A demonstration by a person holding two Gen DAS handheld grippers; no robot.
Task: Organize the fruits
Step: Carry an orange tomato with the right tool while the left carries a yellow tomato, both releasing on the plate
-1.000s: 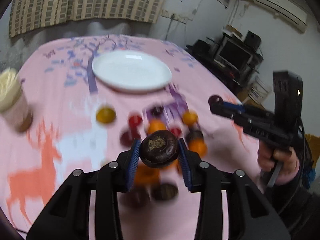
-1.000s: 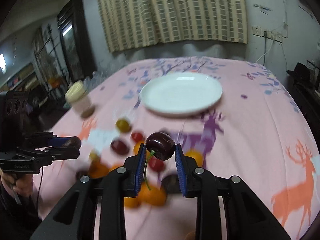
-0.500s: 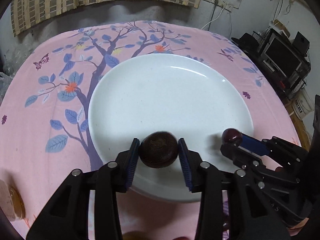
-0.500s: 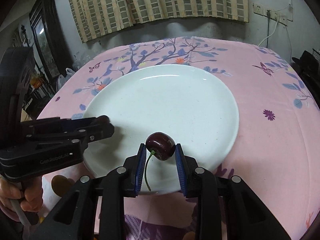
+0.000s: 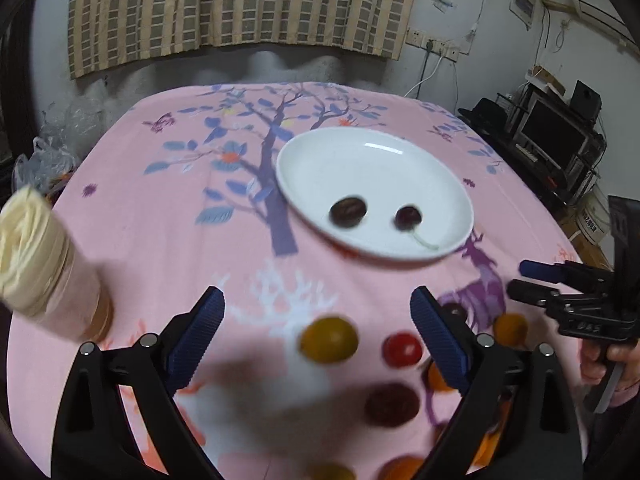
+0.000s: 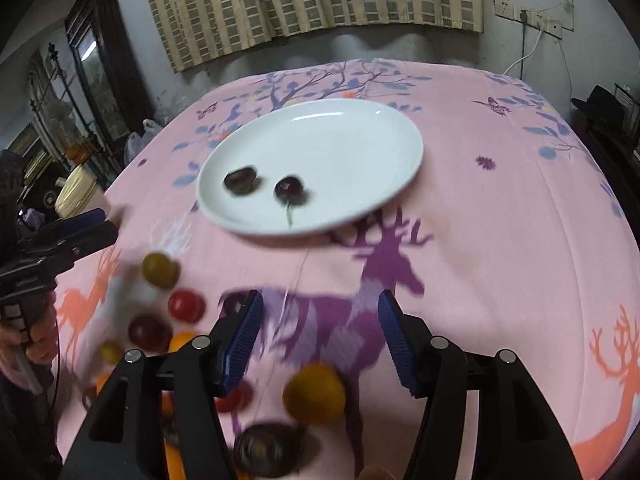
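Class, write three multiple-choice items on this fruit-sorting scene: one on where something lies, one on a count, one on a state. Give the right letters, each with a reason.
1. Where does the cherry lie?
A. on the plate
B. on the cloth
C. in a gripper

2. How many fruits are on the plate?
A. none
B. two
C. five

3. What state is the left gripper in?
A. shut on a fruit
B. open
C. out of view

Answers:
1 A: it rests on the white plate, stem toward the near rim.
2 B: only the cherry and a dark round fruit lie there.
3 B: its blue pads stand wide apart, holding nothing.
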